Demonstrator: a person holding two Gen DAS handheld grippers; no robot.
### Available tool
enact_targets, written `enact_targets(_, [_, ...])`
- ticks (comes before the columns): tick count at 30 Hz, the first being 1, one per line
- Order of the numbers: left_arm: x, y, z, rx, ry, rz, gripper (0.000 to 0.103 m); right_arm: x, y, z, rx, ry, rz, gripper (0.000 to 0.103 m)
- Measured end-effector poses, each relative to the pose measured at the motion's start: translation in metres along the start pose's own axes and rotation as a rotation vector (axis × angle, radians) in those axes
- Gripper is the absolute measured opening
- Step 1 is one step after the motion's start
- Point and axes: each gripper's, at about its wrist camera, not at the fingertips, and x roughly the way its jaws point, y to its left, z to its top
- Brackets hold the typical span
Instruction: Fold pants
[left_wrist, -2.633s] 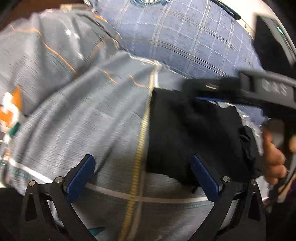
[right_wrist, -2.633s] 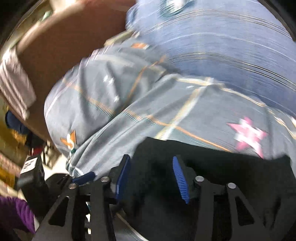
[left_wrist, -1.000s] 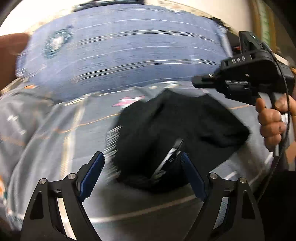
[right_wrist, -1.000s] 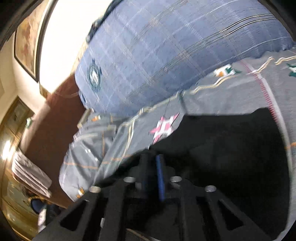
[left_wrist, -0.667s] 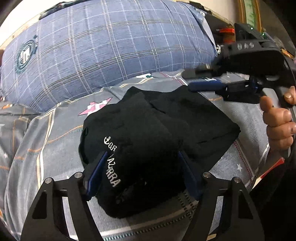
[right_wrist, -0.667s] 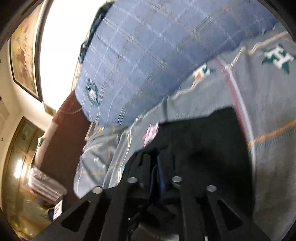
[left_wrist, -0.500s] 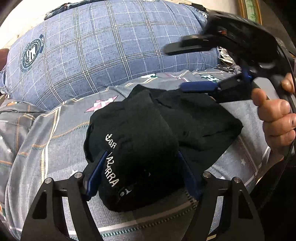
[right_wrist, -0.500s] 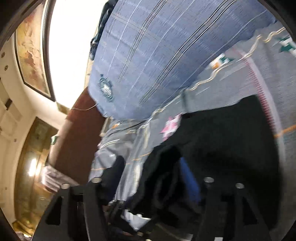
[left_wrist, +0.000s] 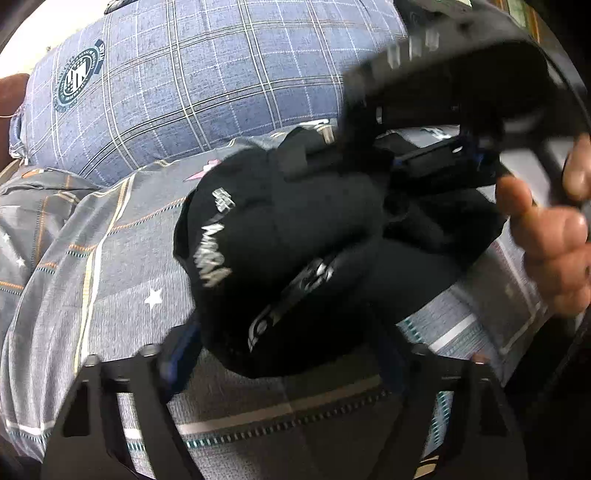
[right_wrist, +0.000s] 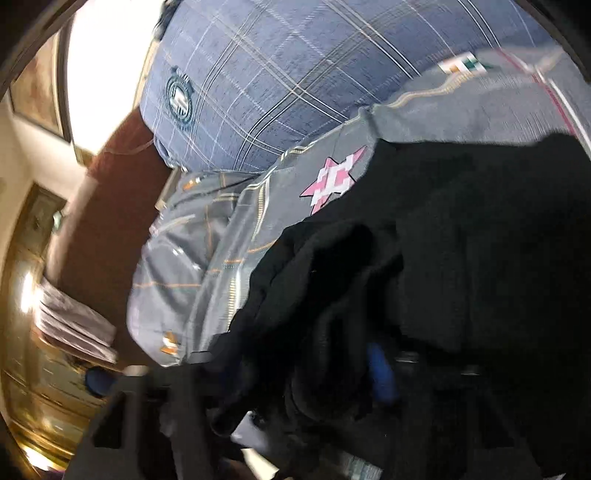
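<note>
Two hand-held grippers engaged: left hand-held gripper spread around black pants bundle on bed sheet, near side of plaid pillow. Right hand-held gripper buried in cloth; spread or pressed together cannot be told. Folded layers best kept aligned, edges squared, bundle lowered flat.

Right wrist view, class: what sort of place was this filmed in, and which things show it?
Probably a bedroom at home. The black pants lie on a grey patterned bedsheet, a blue plaid pillow lies behind them, and a framed picture hangs on the wall.
</note>
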Motion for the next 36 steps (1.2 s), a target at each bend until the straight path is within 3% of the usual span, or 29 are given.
enact_targets(1, [-0.001, 0.0, 0.002, 0.009, -0.002, 0.006, 0.055, -0.003, 0.002, 0.0, -0.012, -0.02, -0.007, 0.016])
enact_targets(4, [-0.005, 0.005, 0.011, -0.004, -0.009, -0.036, 0.034, -0.026, 0.005, 0.0, -0.04, -0.115, -0.011, 0.011])
enact_targets(6, [-0.012, 0.005, 0.02, -0.016, -0.024, -0.086, 0.034, -0.046, 0.007, 0.001, -0.053, -0.186, 0.006, 0.011])
enact_targets(9, [-0.027, -0.013, 0.037, 0.03, -0.082, -0.098, 0.034, -0.08, 0.004, 0.001, -0.071, -0.295, 0.026, 0.01])
enact_targets(11, [-0.032, -0.028, 0.043, 0.067, -0.113, -0.069, 0.054, -0.1, -0.002, 0.001, -0.074, -0.343, 0.013, 0.01])
enact_targets(12, [-0.033, -0.036, 0.045, 0.085, -0.127, -0.062, 0.076, -0.111, -0.01, 0.001, -0.058, -0.374, -0.016, 0.01])
enact_targets(13, [-0.033, -0.043, 0.045, 0.098, -0.138, -0.06, 0.086, -0.117, -0.017, 0.002, -0.037, -0.388, -0.04, 0.01])
enact_targets(14, [-0.032, -0.049, 0.045, 0.114, -0.148, -0.059, 0.086, -0.12, -0.027, 0.003, -0.009, -0.389, -0.074, 0.01])
enact_targets(17, [-0.02, -0.062, 0.043, 0.154, -0.117, -0.06, 0.086, -0.109, -0.076, 0.004, 0.131, -0.271, -0.232, 0.014])
enact_targets(18, [-0.016, -0.062, 0.044, 0.144, -0.1, -0.077, 0.086, -0.104, -0.089, 0.003, 0.171, -0.234, -0.287, 0.027])
enact_targets(19, [-0.013, -0.059, 0.046, 0.125, -0.085, -0.103, 0.086, -0.102, -0.1, 0.002, 0.198, -0.205, -0.337, 0.032])
enact_targets(20, [-0.011, -0.054, 0.05, 0.102, -0.074, -0.121, 0.086, -0.105, -0.105, 0.0, 0.205, -0.209, -0.318, 0.028])
enact_targets(24, [-0.011, -0.032, 0.069, 0.027, -0.068, -0.2, 0.086, -0.144, -0.091, -0.002, 0.154, -0.369, -0.328, 0.036])
enact_targets(27, [-0.017, -0.027, 0.079, -0.001, -0.091, -0.223, 0.086, -0.152, -0.076, -0.002, 0.107, -0.425, -0.241, 0.036])
enact_targets(31, [-0.018, -0.008, 0.087, -0.095, -0.102, -0.262, 0.086, -0.137, -0.044, 0.0, -0.038, -0.425, -0.282, 0.035])
enact_targets(33, [-0.009, -0.009, 0.088, -0.091, -0.083, -0.202, 0.086, -0.126, -0.038, 0.001, -0.057, -0.403, -0.242, 0.035])
enact_targets(36, [0.027, -0.017, 0.077, -0.047, 0.063, -0.123, 0.086, -0.096, -0.038, 0.005, -0.065, -0.31, -0.29, 0.035])
